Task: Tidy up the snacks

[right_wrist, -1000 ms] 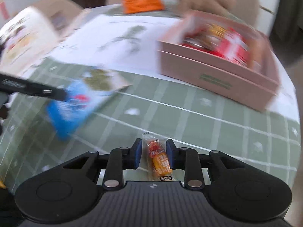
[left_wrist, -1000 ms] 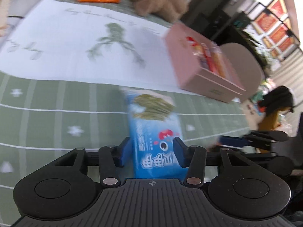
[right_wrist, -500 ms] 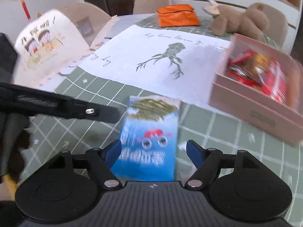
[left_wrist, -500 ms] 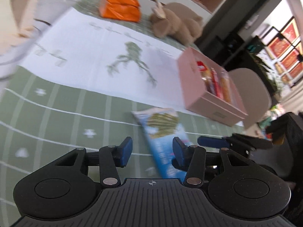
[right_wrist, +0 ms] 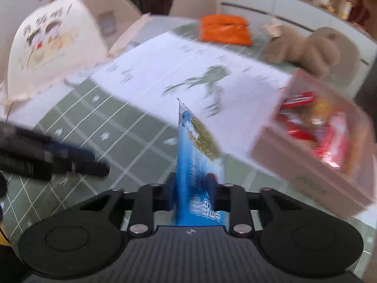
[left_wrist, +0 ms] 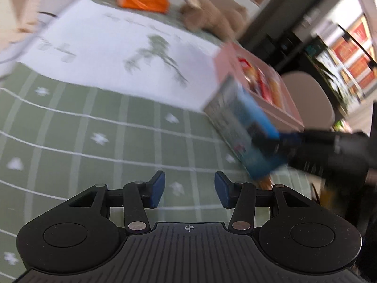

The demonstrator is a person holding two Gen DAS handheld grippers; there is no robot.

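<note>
My right gripper (right_wrist: 192, 186) is clamped on the blue snack bag (right_wrist: 199, 162), which stands on edge between the jaws and rises up the middle of the right wrist view, its printed face turned toward the right of the frame. From the left wrist view I see the same blue snack bag (left_wrist: 245, 129) at center right, tilted and lifted off the green checked tablecloth (left_wrist: 94, 127), with the right gripper (left_wrist: 271, 141) pinching its lower end from the right edge of the frame. Everything there is smeared by motion blur, so I cannot read the print.

My left gripper (left_wrist: 189, 189) is spread wide with nothing between its blue pads, hovering over the tablecloth at the bottom center of its own view. In the right wrist view the left gripper (right_wrist: 99, 168) shows as a dark blurred bar at middle left, above the tablecloth.

The pink box (right_wrist: 313, 155) sits at the right of the right wrist view, open on top, with red and orange packets (right_wrist: 329, 136) inside. In the left wrist view the bag overlaps the near corner of that pink box (left_wrist: 238, 63) at upper right. A white sheet with a green drawing (right_wrist: 200, 70) lies across the middle of the table. Beyond it, at the top of the frame, are an orange pouch (right_wrist: 223, 29) and a brown plush toy (right_wrist: 306, 47). A cream-colored cover with cartoon faces (right_wrist: 49, 37) fills the upper left.
</note>
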